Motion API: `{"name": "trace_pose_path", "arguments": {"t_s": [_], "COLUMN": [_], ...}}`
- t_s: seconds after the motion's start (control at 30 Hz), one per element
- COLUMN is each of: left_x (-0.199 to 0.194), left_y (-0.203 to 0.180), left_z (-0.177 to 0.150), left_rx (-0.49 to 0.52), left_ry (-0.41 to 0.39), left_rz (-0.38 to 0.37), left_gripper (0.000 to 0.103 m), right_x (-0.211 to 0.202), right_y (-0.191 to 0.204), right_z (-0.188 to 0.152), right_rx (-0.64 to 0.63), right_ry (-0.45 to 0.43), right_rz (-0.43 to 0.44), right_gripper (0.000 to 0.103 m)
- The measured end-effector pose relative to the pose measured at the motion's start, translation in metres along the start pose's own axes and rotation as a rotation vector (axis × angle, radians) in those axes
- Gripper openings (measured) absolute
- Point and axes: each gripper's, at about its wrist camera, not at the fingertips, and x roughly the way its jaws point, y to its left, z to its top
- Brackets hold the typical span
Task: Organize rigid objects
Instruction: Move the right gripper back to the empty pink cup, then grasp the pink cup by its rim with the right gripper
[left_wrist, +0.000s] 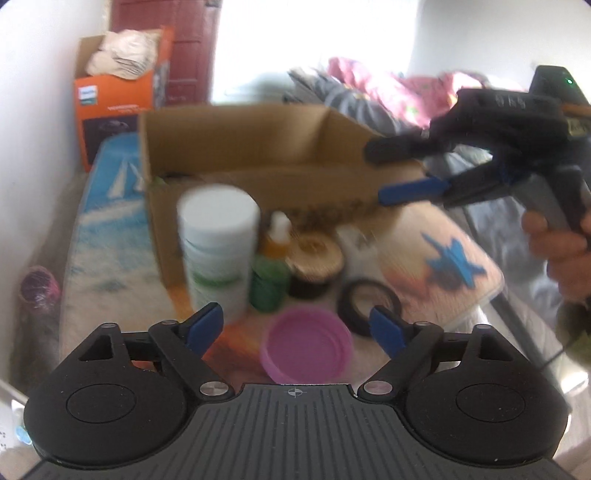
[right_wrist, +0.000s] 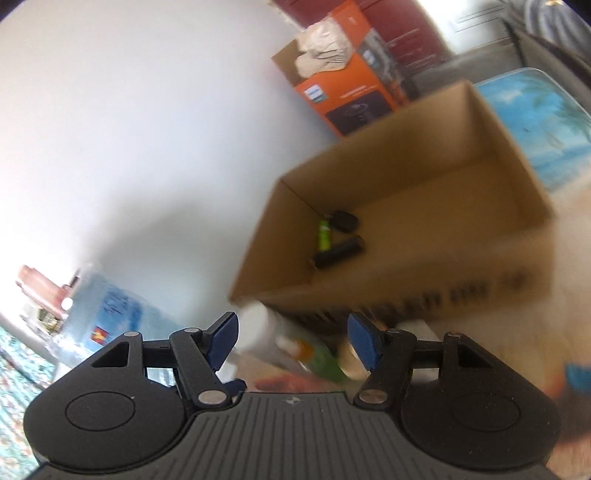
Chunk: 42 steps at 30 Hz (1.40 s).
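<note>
My left gripper (left_wrist: 295, 325) is open, hovering just above a purple lid (left_wrist: 306, 345) that lies between its blue pads (left_wrist: 207, 321) without touching them. Behind the lid stand a white tub (left_wrist: 218, 236), a green dropper bottle (left_wrist: 271, 273), a gold-topped jar (left_wrist: 314, 262) and a black ring (left_wrist: 369, 302). An open cardboard box (left_wrist: 240, 136) sits behind these. My right gripper (left_wrist: 380, 171) hangs over the box's right end, open and empty. In the right wrist view the right gripper (right_wrist: 291, 332) looks into the box (right_wrist: 424, 155), which holds a green tube (right_wrist: 325, 234) and a black cylinder (right_wrist: 338, 253).
An orange carton (left_wrist: 114, 103) stands at the back left by the wall. A blue printed mat (left_wrist: 110, 206) lies left of the box. A mat with a blue plane (left_wrist: 439, 266) lies right. Piled clothes (left_wrist: 369, 92) lie behind. A person's hand (left_wrist: 561, 254) holds the right gripper.
</note>
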Motion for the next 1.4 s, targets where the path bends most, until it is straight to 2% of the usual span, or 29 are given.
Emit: {"name": "trace_pose_path", "arguments": {"t_s": [0.17, 0.27, 0.47, 0.7, 0.8, 0.87, 1.07, 1.17, 1.27, 1.4], "left_x": [0.015, 0.023, 0.034, 0.043, 0.045, 0.047, 0.049, 0.050, 0.050, 0.051], "left_y": [-0.019, -0.025, -0.028, -0.028, -0.028, -0.029, -0.029, -0.034, -0.040, -0.042], "left_z": [-0.018, -0.025, -0.029, -0.031, -0.031, -0.032, -0.033, -0.033, -0.035, -0.035], "left_rx": [0.089, 0.124, 0.148, 0.143, 0.142, 0.147, 0.145, 0.171, 0.205, 0.222], "left_ry": [0.056, 0.084, 0.100, 0.104, 0.099, 0.092, 0.081, 0.072, 0.062, 0.063], "left_rz": [0.015, 0.032, 0.100, 0.134, 0.134, 0.146, 0.141, 0.155, 0.170, 0.177], "left_gripper": [0.096, 0.097, 0.097, 0.097, 0.095, 0.088, 0.074, 0.073, 0.073, 0.073], "right_x": [0.019, 0.031, 0.052, 0.054, 0.051, 0.051, 0.039, 0.043, 0.048, 0.043], "right_y": [-0.023, -0.025, -0.002, 0.000, -0.003, -0.004, -0.008, -0.014, -0.018, -0.025], "right_z": [-0.049, -0.064, -0.068, -0.075, -0.074, -0.074, -0.076, -0.079, -0.084, -0.085], "right_rx": [0.094, 0.100, -0.010, -0.039, -0.025, -0.021, 0.003, 0.062, 0.079, 0.119], "right_ry": [0.041, 0.068, 0.058, 0.062, 0.054, 0.054, 0.062, 0.101, 0.109, 0.084], "right_rz": [-0.050, -0.080, -0.114, -0.111, -0.106, -0.105, -0.081, -0.024, -0.064, -0.057], "right_gripper": [0.068, 0.065, 0.063, 0.061, 0.060, 0.060, 0.061, 0.061, 0.060, 0.058]}}
